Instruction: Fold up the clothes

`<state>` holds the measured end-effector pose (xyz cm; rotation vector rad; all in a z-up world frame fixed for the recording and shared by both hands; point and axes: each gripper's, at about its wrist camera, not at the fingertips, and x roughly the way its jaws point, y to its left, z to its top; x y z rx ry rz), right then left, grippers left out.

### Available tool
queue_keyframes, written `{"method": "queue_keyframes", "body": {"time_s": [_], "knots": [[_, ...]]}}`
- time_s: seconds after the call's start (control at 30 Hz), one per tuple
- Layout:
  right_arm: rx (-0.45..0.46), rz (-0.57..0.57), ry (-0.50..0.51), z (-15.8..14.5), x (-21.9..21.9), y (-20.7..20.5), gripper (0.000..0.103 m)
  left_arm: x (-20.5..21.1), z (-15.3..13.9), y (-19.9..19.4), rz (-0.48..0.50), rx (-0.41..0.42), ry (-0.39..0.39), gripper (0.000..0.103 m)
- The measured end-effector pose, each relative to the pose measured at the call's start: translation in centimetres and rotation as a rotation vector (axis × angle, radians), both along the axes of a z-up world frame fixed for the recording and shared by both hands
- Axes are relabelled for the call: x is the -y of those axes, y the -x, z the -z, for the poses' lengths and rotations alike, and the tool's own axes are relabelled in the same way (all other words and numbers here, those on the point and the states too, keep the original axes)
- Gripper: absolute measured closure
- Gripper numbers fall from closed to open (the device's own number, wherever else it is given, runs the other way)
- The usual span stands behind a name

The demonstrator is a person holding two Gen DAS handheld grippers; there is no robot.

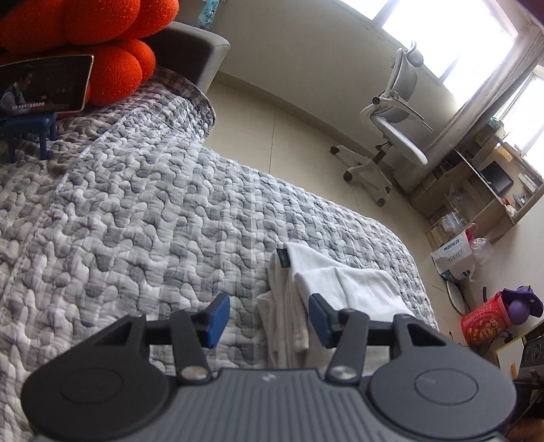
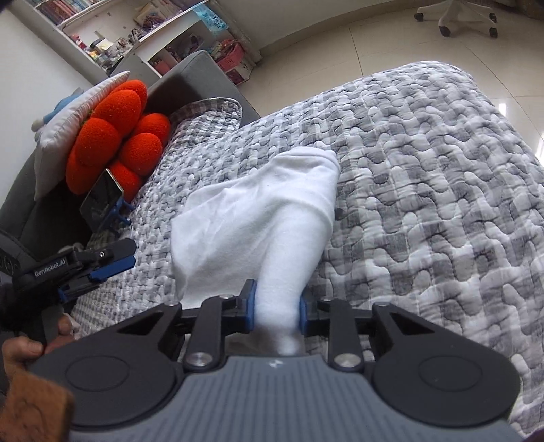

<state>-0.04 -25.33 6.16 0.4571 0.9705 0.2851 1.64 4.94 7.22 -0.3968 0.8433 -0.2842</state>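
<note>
Right gripper (image 2: 276, 310) pinching white garment (image 2: 265, 217) (possibly a shirt) above quilt (image 2: 425, 170); left gripper (image 1: 268, 318) spread, empty.

An orange cushion (image 1: 102, 44) fills the upper left, a phone (image 1: 44, 86) propped before it on a blue stand (image 1: 30, 131). A chair (image 1: 391, 112) stands upper right on the floor (image 1: 289, 136). A grey quilt (image 1: 136, 210) spreads centre.

Bright daylight is pouring through the large windows (image 1: 452, 30) at upper right, washing over the pale tiled floor (image 1: 299, 136). A white swivel office chair (image 1: 394, 112) is standing there; a white open bookshelf (image 2: 136, 37) is filling the upper left.
</note>
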Motion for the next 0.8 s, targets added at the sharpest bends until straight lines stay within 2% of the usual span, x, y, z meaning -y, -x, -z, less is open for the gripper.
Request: {"method": "queue_keyframes", "body": {"time_s": [0.07,0.17,0.27,0.4,0.5,0.53,0.63,0.73,0.8], "knots": [[0.006,-0.005,0.042,0.5,-0.5,0.1,0.067,0.4,0.6,0.0,-0.003,-0.002,-0.02,0.051],[0.049,-0.005,0.071,0.2,-0.9,0.4,0.066,0.3,0.8,-0.3,-0.021,0.026,-0.043,0.045],[0.115,-0.016,0.121,-0.9,-1.1,0.8,0.065,-0.6,1.1,-0.6,-0.045,0.023,-0.003,0.043],[0.18,-0.051,0.249,-2.1,-2.4,1.1,0.064,-1.6,1.4,-0.9,-0.064,0.02,0.049,0.043],[0.181,-0.012,0.342,-2.0,-2.2,1.3,0.048,-1.5,1.5,-0.8,-0.045,0.016,0.075,0.043],[0.163,0.015,0.356,-1.7,-1.7,1.2,0.048,-1.4,1.6,-0.8,-0.036,0.01,0.082,0.043],[0.167,0.071,0.311,-0.9,0.0,1.0,0.048,-1.1,1.9,-1.0,-0.017,-0.015,0.113,0.043],[0.235,-0.016,0.241,-1.6,-1.3,1.1,0.048,-0.8,2.1,-1.2,-0.017,-0.032,0.141,0.043],[0.277,-0.132,0.279,-2.3,-3.9,1.4,0.048,-0.7,2.3,-1.3,-0.016,-0.038,0.147,0.043]]}}
